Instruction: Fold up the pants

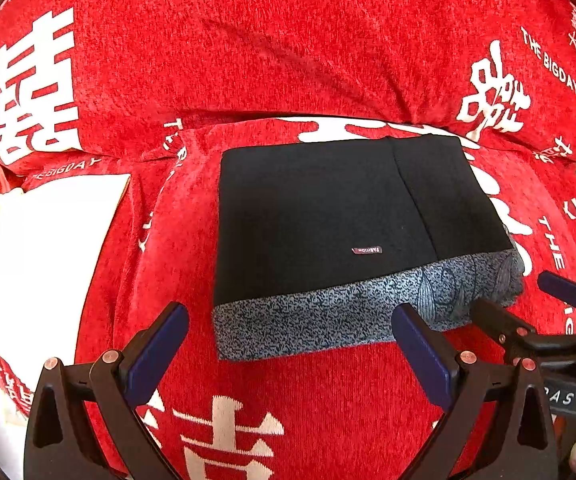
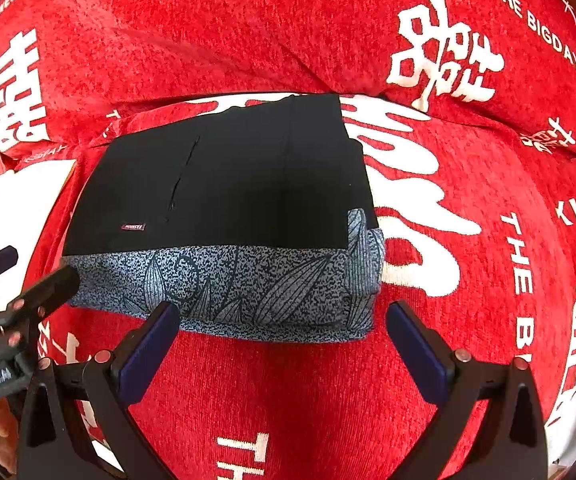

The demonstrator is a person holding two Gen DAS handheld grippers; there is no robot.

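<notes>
Pants [image 1: 327,216] lie folded into a compact rectangle at the centre of my left wrist view, resting on the red cover [image 1: 288,60] with white characters. The upper layer is black; a strip of grey speckled fabric with a leaf print runs along the near edge. A small label [image 1: 367,250] sits on the black layer, just above that strip.

My left hand-held gripper [image 1: 289,334] is wide open and holds nothing — both fingers sit in the lower part of the frame, short of the pants' near edge, the right finger's tip overlapping the grey strip in the picture; I cannot tell whether it touches. My right hand-held gripper [image 2: 282,330] is likewise spread wide and empty, fingers at the lower part of its view, just in front of the grey strip.

In the right wrist view the pants [image 2: 224,184] sit centre-left. A white cloth [image 1: 36,248] lies at the left of the left wrist view, apart from the pants. Each gripper shows at the edge of the other's view, lower right and lower left.
</notes>
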